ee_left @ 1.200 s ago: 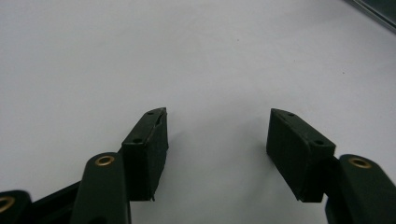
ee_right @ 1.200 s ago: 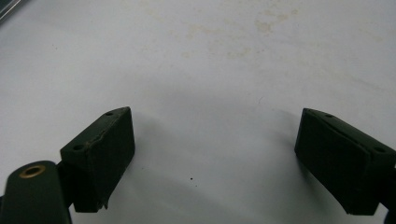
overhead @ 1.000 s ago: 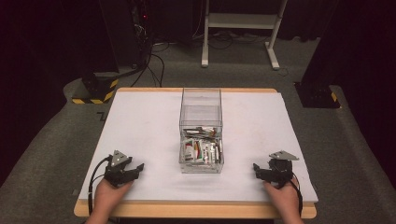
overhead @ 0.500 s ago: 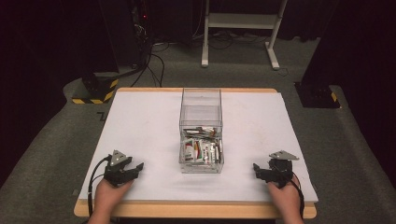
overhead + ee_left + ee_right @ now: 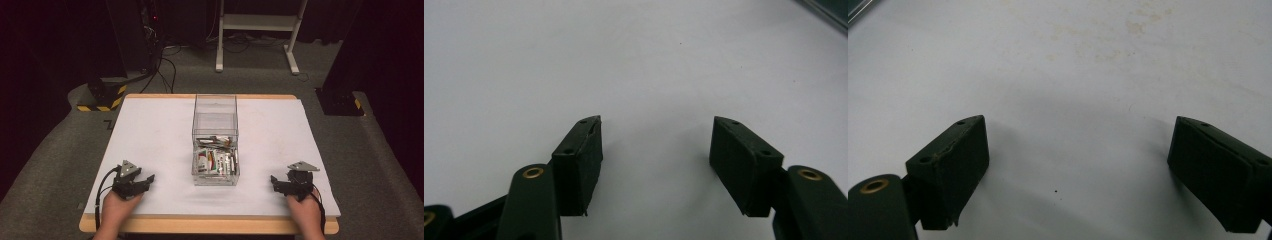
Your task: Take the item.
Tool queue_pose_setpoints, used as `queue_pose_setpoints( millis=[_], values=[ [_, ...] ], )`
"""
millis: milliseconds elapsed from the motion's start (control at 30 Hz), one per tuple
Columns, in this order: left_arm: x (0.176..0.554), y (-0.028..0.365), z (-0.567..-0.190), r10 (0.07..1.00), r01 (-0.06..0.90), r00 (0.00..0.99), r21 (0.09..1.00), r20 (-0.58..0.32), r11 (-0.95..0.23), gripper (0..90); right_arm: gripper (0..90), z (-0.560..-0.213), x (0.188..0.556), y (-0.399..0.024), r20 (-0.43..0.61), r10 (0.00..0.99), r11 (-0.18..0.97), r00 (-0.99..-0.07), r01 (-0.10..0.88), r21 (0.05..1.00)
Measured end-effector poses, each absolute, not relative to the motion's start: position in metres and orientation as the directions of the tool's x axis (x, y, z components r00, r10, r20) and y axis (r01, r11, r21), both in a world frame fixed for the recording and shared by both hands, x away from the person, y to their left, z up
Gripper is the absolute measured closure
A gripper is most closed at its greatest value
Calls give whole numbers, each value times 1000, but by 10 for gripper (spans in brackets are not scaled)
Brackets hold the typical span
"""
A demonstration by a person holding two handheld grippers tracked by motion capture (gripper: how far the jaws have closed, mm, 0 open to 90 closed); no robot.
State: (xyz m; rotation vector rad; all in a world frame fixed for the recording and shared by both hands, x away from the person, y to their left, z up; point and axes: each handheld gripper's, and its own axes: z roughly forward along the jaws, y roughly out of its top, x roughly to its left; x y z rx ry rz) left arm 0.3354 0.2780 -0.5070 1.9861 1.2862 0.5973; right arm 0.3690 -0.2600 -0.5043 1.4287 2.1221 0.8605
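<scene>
1. A flat table with a white top and a light wooden rim (image 5: 150,130) stands on a grey carpet floor (image 5: 45,165).

2. In the middle of the table sits a see-through plastic box with tall clear walls (image 5: 215,140). It runs from near the far edge toward the near edge.

3. The part of the box closer to the person holds a heap of small packets, white with bits of red and dark (image 5: 215,161) (too small to tell what they are). The far part of the box looks bare.

4. The left black gripper (image 5: 145,179) rests on the table near the near left corner, held by the person's left hand (image 5: 117,207). A grey three-cornered plate sits on top of it and a black cable loops from it.

5. In the left gripper view, the left gripper (image 5: 656,145) has its two jaws spread apart, with nothing but white table between them.

6. The right black gripper (image 5: 274,181) rests near the near right corner, held by the person's right hand (image 5: 305,212).

7. In the right gripper view, the right gripper (image 5: 1078,150) has its jaws wide apart too, with bare table between them (a few faint brown stains (image 5: 1138,25) mark the white top farther off).

8. Both grippers are well apart from the box, one on each side of it.

9. Past the far edge, a white metal stand (image 5: 260,30) and black cables (image 5: 165,65) are on the floor.
</scene>
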Motion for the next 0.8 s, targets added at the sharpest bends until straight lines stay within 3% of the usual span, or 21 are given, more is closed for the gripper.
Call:
queue_pose_setpoints(
  millis=[500, 800],
  values=[
    [336, 281, -502, 925, 612, 376, 763, -50, -208, 388, 93, -504, 369, -260, -15, 929, 273, -371, 655, 705],
    [333, 279, -500, 915, 580, 401, 782, -31, -228, 389, 93, -504, 369, -260, -14, 928, 273, -371, 655, 705]
  ],
)
